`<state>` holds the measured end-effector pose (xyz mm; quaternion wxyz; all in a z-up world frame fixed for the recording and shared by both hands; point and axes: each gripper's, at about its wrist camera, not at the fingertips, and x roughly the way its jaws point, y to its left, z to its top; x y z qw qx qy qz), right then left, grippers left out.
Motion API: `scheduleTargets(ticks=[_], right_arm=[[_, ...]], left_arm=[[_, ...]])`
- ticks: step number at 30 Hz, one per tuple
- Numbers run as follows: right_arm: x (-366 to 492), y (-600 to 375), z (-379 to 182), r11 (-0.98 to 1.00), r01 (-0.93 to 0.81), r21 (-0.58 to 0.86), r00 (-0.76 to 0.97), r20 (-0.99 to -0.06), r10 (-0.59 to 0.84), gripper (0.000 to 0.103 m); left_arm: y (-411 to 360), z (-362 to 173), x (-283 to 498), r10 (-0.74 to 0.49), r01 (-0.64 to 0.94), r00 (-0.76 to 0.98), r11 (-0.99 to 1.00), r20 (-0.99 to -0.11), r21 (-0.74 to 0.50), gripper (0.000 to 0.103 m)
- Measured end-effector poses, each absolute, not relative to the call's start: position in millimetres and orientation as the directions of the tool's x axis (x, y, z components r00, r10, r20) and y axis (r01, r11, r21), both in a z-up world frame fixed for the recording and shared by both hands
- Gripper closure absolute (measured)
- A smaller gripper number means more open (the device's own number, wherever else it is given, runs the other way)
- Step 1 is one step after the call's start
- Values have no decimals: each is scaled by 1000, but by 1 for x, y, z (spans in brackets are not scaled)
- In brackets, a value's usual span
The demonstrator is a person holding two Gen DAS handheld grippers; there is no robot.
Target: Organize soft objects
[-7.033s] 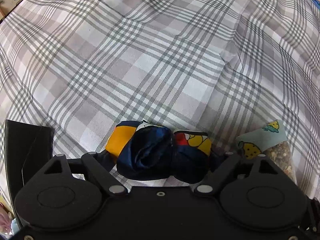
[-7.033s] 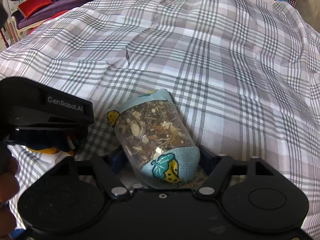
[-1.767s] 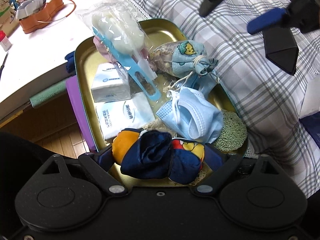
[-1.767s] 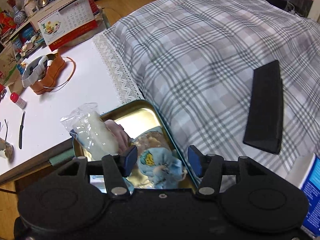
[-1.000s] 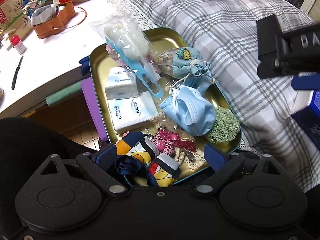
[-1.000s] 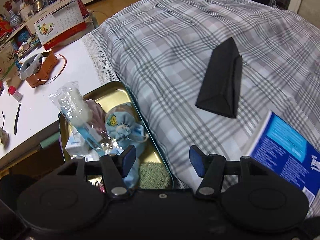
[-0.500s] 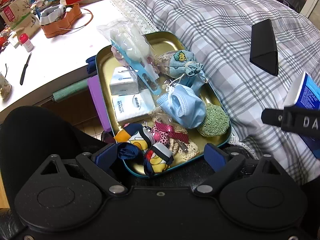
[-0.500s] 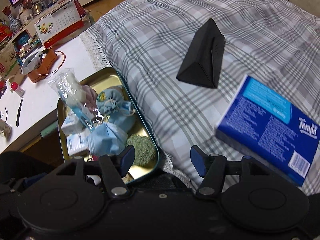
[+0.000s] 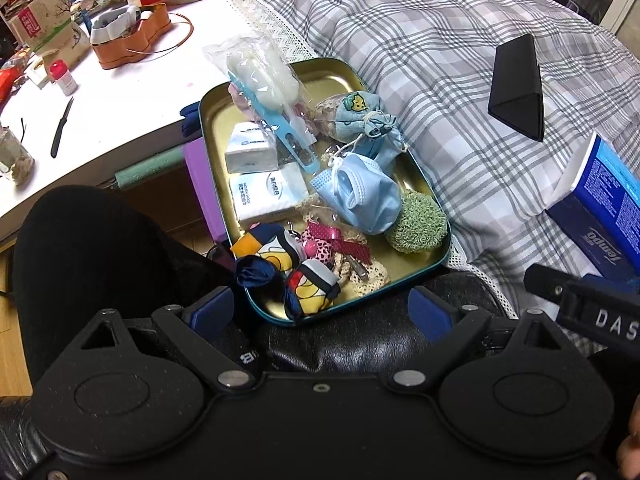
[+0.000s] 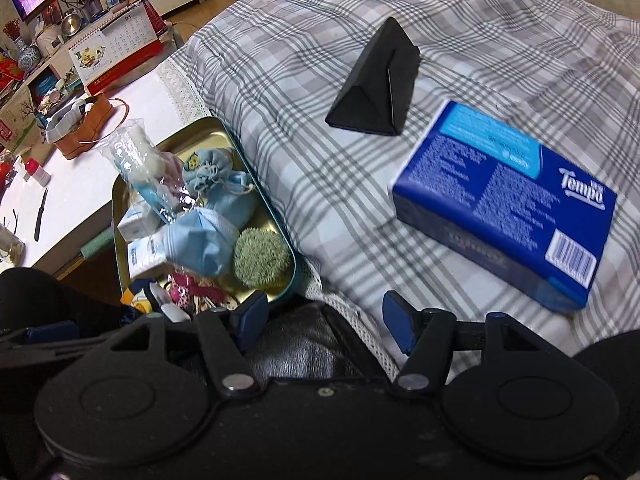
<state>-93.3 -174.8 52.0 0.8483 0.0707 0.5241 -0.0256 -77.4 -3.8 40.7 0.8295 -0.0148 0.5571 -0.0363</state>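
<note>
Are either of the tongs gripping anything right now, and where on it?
Nothing is held. The left tongs stand open and empty above the gold metal tray; the right tongs are opening, empty.

My left gripper (image 9: 322,308) and right gripper (image 10: 322,322) are matte black, each with two round housings, silver pivot screws and blue finger pads (image 9: 212,310); white lettering "DAS" marks one body; black trousers (image 9: 92,236) below.

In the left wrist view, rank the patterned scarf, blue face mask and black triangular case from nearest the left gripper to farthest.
From the left gripper:
1. Patterned scarf, at the tin's near edge.
2. Blue face mask, mid-tin, right side.
3. Black triangular case, far right on the plaid bedding.
</note>
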Motion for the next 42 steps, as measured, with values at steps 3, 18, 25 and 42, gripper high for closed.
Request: scheduleTargets(ticks=[3,18,25,42], right_arm=[[-102,-175,53,989,112,97,454,-890,36,41],[-119,-177,62,989,116,87,480,-877,21,40],[-122,-171,62,992,101,79,477,-878,21,40],[-128,-172,63,994,80,68,474,-880,22,40]], left_arm=[[-4,44,-82,-76,47,386,997,-919,-63,12],[-8,49,-91,-75,64,401,996,-913,-54,12],[-5,49,-92,-74,58,403,997,-912,-55,12],[-4,52,-95,-60,62,414,997,-908,-37,12]])
